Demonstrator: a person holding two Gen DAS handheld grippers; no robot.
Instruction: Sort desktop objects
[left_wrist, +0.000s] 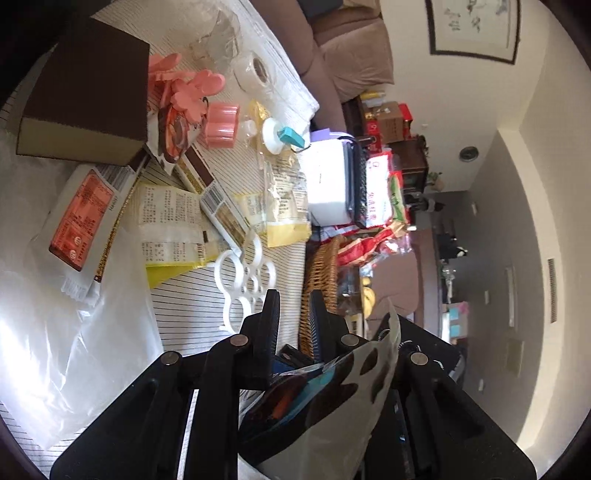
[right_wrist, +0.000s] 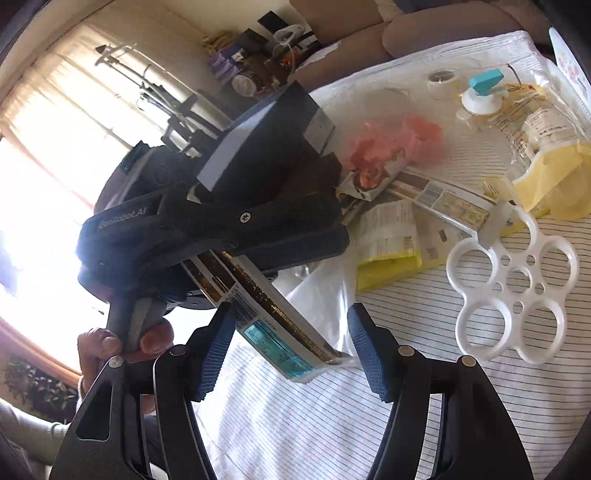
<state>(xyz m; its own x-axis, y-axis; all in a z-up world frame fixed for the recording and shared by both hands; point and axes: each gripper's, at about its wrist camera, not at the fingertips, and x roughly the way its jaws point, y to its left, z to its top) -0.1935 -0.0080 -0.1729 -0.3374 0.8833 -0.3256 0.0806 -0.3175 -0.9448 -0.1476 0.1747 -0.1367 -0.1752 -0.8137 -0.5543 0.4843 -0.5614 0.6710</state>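
Shiny plastic is what the flat snack packet (right_wrist: 280, 325) is made of, and it is held up above the striped tablecloth (right_wrist: 443, 424) by the left gripper (right_wrist: 332, 236). Its jaws are closed on one end of the packet. The other end is seen hanging between the fingers of the right gripper (right_wrist: 291, 354), whose jaws are spread wide and are not pressing on it.

The packet is judged to be light and thin. It is likely a bit slippery, and bendy too (the free end droops a little). A hold near the sealed edge is thought best, since the middle could be crushed if something brittle is inside.

More packets (left_wrist: 173, 221), a white ring holder (right_wrist: 513, 288) and a brown box (left_wrist: 88, 92) are left lying on the cloth.
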